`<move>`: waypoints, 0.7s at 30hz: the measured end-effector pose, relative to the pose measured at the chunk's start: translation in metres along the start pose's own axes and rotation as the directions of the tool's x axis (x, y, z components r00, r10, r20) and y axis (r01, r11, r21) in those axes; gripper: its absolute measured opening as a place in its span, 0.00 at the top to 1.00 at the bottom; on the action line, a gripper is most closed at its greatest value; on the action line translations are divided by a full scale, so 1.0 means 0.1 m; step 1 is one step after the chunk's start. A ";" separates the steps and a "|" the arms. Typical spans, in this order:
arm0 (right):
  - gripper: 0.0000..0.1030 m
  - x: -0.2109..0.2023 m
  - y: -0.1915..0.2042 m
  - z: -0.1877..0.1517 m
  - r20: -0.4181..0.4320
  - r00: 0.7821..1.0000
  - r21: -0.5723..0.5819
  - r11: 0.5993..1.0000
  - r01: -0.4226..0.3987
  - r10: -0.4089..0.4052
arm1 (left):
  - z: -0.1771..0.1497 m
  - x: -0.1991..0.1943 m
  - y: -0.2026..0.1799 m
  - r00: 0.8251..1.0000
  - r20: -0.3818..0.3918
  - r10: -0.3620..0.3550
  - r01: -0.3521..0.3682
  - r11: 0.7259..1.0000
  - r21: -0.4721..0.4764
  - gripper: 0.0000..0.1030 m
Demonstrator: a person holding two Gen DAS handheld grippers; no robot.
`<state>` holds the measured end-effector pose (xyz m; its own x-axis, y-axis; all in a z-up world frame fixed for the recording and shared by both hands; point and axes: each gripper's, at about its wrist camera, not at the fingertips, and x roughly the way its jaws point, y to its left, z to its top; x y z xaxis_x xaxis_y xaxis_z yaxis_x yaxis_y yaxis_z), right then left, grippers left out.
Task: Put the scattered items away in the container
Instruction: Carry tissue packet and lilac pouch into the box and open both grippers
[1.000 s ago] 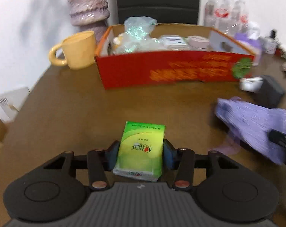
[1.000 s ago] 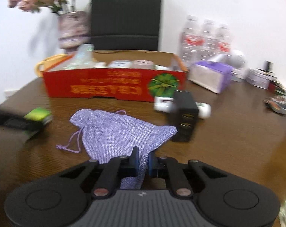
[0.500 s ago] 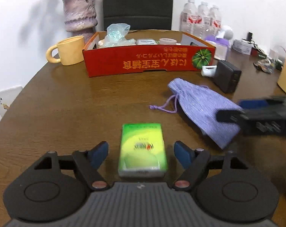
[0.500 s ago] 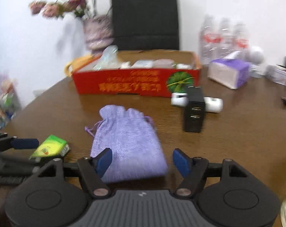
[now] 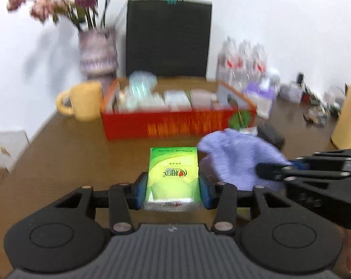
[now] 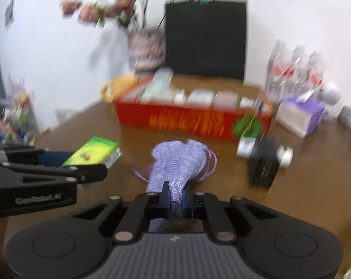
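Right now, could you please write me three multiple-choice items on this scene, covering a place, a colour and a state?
1. Where is the yellow mug?
A. beside the red box's left end
B. inside the box
C. on the chair

2. What colour is the tissue pack?
A. blue
B. green
C. white

3. What is the right gripper doing?
A. open above the table
B. shut on nothing
C. shut on the purple pouch

Answers: 1 A, the mug stands outside the box wall; 2 B, its wrapper is green; 3 C, pouch fabric is pinched between its fingers.

The right tongs [image 6: 176, 200] pinch the lavender pouch [image 6: 177, 160] before the red box [image 6: 191, 121].
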<state>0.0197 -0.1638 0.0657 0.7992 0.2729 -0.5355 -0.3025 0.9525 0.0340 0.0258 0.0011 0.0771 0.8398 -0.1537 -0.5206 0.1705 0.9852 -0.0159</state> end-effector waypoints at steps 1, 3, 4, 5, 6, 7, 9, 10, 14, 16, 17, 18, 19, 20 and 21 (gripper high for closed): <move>0.93 -0.04 -0.03 0.10 0.024 1.000 0.009 1.000 0.013 -0.013 | 0.13 0.01 0.01 1.000 0.019 0.000 0.000 1.000 0.001 0.56; 0.93 -0.09 -0.11 0.34 0.067 0.997 0.032 0.999 0.040 -0.042 | 0.43 0.07 0.06 0.999 0.049 -0.003 0.004 1.000 -0.014 0.56; 0.93 -0.07 -0.17 0.47 0.084 0.995 0.049 0.997 0.051 -0.055 | 0.58 0.11 0.08 0.998 0.057 -0.005 0.007 1.000 -0.028 0.56; 0.93 -0.03 -0.24 0.62 0.096 0.993 0.069 0.996 0.059 -0.066 | 0.72 0.17 0.11 0.998 0.064 -0.005 0.007 0.999 -0.034 0.56; 0.93 0.01 -0.32 0.76 0.103 0.992 0.086 0.994 0.064 -0.073 | 0.86 0.25 0.12 0.998 0.069 -0.005 0.007 0.999 -0.031 0.56; 0.93 0.08 -0.39 0.90 0.107 0.991 0.098 0.993 0.068 -0.079 | 1.00 0.34 0.13 0.998 0.070 -0.003 0.005 1.000 -0.028 0.56; 0.93 0.26 -0.52 1.15 0.100 0.991 0.118 0.990 0.079 -0.091 | 1.27 0.58 0.14 0.998 0.060 0.008 -0.006 1.000 -0.020 0.56; 0.93 0.38 -0.59 1.26 0.088 0.992 0.129 0.988 0.082 -0.094 | 1.39 0.73 0.15 0.999 0.052 0.014 -0.013 1.000 -0.015 0.56; 0.92 0.90 -0.80 1.49 0.020 0.995 0.159 0.983 0.095 -0.100 | 1.72 1.41 0.21 0.999 -0.029 0.024 -0.024 1.000 -0.016 0.56; 0.92 1.17 -0.89 1.54 -0.020 0.995 0.172 0.980 0.104 -0.102 | 1.76 1.74 0.25 0.997 -0.070 0.014 -0.015 1.000 -0.025 0.56; 0.92 1.30 -0.93 1.57 -0.040 0.994 0.178 0.978 0.109 -0.103 | 1.77 1.91 0.26 0.995 -0.095 0.003 -0.007 0.999 -0.034 0.56; 0.92 1.44 -0.97 1.60 -0.061 0.993 0.184 0.976 0.114 -0.104 | 1.77 2.07 0.28 0.993 -0.122 0.000 -0.005 0.999 -0.043 0.56; 0.92 1.57 -1.02 1.61 -0.081 0.992 0.195 0.975 0.110 -0.095 | 1.75 2.21 0.29 0.990 -0.144 0.006 -0.013 0.999 -0.049 0.56; 0.92 1.70 -1.07 1.59 -0.103 0.991 0.211 0.972 0.101 -0.080 | 1.73 2.35 0.29 0.986 -0.164 0.017 -0.026 0.998 -0.051 0.56; 0.92 1.81 -1.11 1.58 -0.124 0.990 0.224 0.970 0.097 -0.071 | 1.71 2.47 0.30 0.983 -0.178 0.037 -0.047 0.998 -0.050 0.55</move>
<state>0.2798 -0.1991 0.0981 0.7480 0.1861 -0.6370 -0.0994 0.9805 0.1697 0.3264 -0.0203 0.0945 0.7406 -0.1009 -0.6643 0.1050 0.9939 -0.0339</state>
